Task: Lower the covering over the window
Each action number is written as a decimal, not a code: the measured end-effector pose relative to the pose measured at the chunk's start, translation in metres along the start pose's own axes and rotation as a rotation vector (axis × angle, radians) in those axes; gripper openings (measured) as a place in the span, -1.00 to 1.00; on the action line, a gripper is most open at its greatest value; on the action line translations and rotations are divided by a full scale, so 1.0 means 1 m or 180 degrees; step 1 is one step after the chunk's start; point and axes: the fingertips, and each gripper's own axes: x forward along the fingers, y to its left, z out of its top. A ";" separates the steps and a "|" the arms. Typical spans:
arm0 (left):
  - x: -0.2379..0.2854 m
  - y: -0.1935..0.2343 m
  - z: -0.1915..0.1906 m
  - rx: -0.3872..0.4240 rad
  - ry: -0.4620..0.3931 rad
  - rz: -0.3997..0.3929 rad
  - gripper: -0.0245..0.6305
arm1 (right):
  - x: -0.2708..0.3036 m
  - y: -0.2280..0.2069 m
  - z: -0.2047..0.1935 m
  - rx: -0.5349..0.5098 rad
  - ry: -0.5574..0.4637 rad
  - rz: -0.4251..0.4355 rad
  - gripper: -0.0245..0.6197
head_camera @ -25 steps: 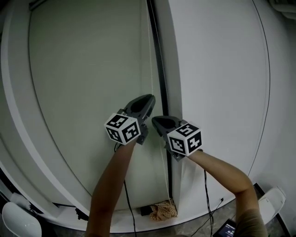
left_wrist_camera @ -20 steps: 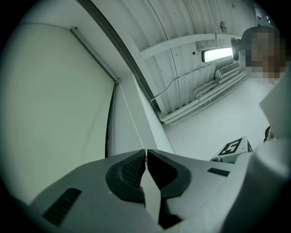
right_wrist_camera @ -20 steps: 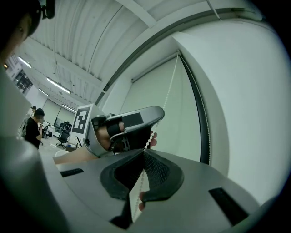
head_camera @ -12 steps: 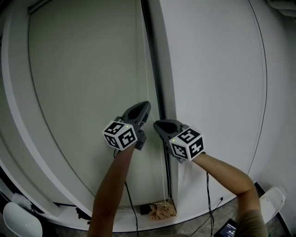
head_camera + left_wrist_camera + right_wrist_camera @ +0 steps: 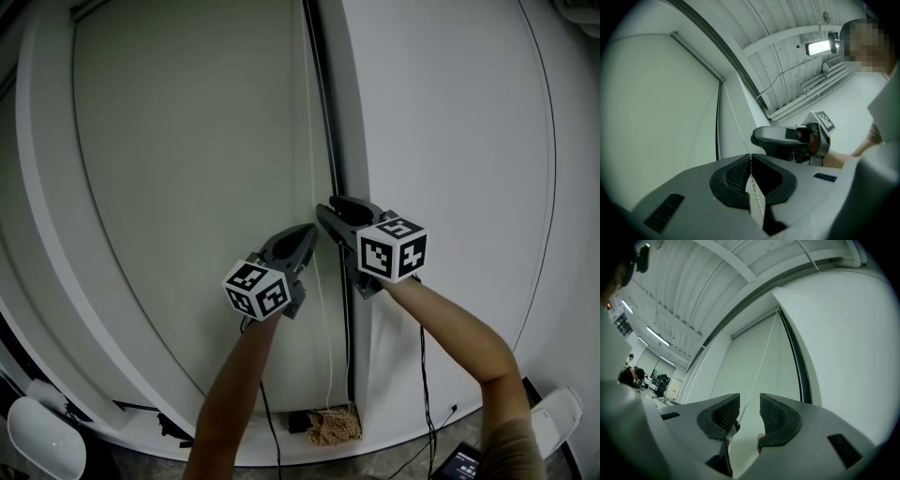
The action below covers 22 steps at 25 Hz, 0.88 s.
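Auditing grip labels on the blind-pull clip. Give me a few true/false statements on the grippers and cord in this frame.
1. The left gripper is shut on the bead cord. True.
2. The right gripper clamps the bead cord. False: its jaws have just been opening and stand apart, with the cord between them unpinched.
3. In the head view, the right gripper is higher than the left gripper. True.
4. The bead cord hangs at the left edge of the blind. False: it hangs at the right edge.

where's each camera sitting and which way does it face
Head view: on the head, facing blind and wall; both forearms, left gripper, right gripper show.
Left gripper view: rides that gripper, looks up along jaws shut on bead chain; right gripper alongside.
Right gripper view: looks up along jaws just opening, chain between them.
All share blind and chain.
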 end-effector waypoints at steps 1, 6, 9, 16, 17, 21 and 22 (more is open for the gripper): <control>-0.002 -0.004 -0.002 -0.0017 -0.0005 -0.0008 -0.86 | 0.006 -0.002 0.003 0.0053 0.0000 0.0010 -0.55; -0.010 -0.026 -0.014 -0.0074 0.0021 -0.0105 -0.86 | 0.024 -0.006 0.014 0.0125 -0.0039 0.0031 -0.55; -0.013 -0.040 -0.013 -0.0138 -0.0010 -0.0169 -0.86 | 0.021 -0.006 0.025 0.0084 -0.0107 -0.0052 -0.75; -0.023 -0.033 0.003 0.0151 -0.0124 -0.0233 -0.81 | 0.013 0.006 0.028 0.0028 -0.0256 -0.0078 -0.88; -0.024 -0.021 0.011 0.0048 -0.0250 -0.0205 -0.68 | 0.014 0.003 0.025 0.0057 -0.0234 -0.0066 -0.88; -0.007 0.025 0.054 -0.0385 -0.0638 -0.0187 -0.59 | 0.016 0.002 0.003 0.0063 -0.0052 0.0026 -0.88; 0.000 0.029 0.065 -0.0483 -0.0677 -0.0270 -0.59 | 0.016 0.005 -0.005 0.0035 0.0015 0.0060 -0.88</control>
